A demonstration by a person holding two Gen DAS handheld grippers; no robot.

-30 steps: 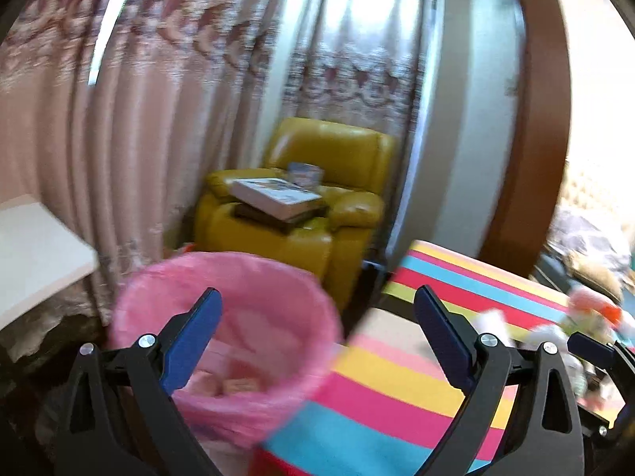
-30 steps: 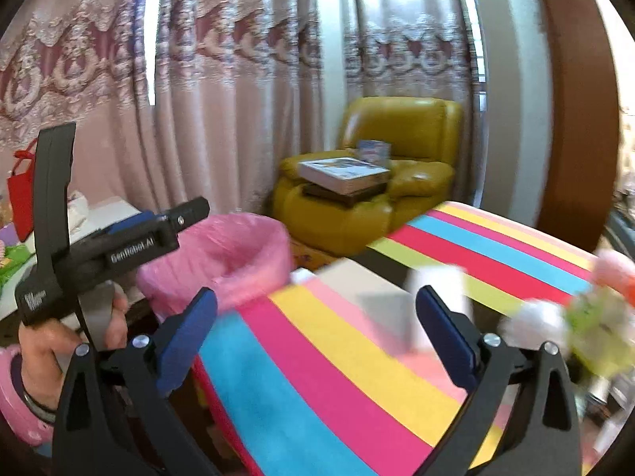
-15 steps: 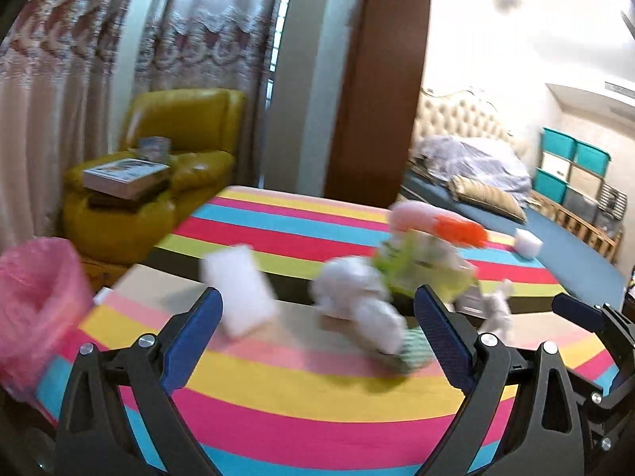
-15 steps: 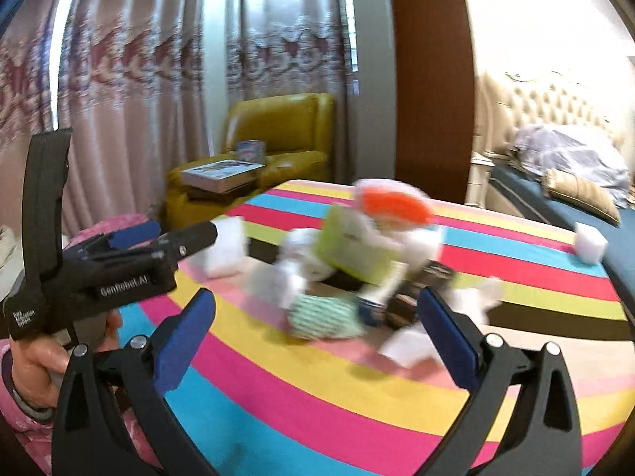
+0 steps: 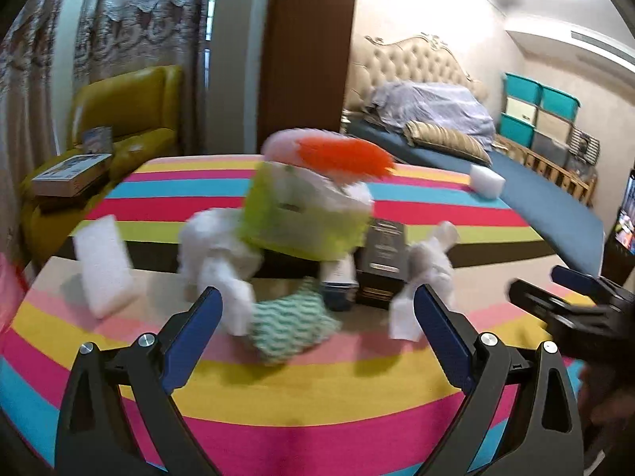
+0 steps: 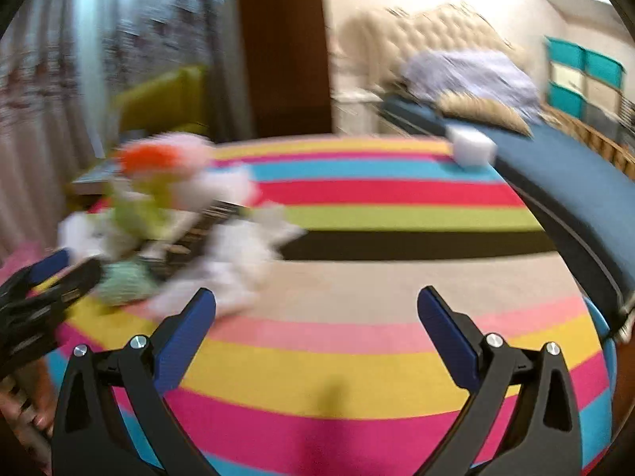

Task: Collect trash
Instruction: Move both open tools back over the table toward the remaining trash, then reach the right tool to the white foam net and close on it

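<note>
I see the trash heaped on the striped bench [image 5: 317, 380]: a lime-green box [image 5: 301, 218] tilted on top, crumpled white tissues [image 5: 214, 246] around it, a green-white patterned wad [image 5: 289, 325] in front, a dark box [image 5: 383, 261] just beside — and one white block [image 5: 104, 265] lying apart at left.

Patterned curtains [image 5: 119, 31], yellow armchair [image 5: 127, 119], tufted-headboard bed [image 5: 456, 127], teal storage boxes [image 5: 539, 115].

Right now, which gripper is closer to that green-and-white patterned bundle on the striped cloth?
The left gripper: the green-and-white bundle lies just ahead between its open fingers. The right gripper sits off to the bundle's right.
</note>
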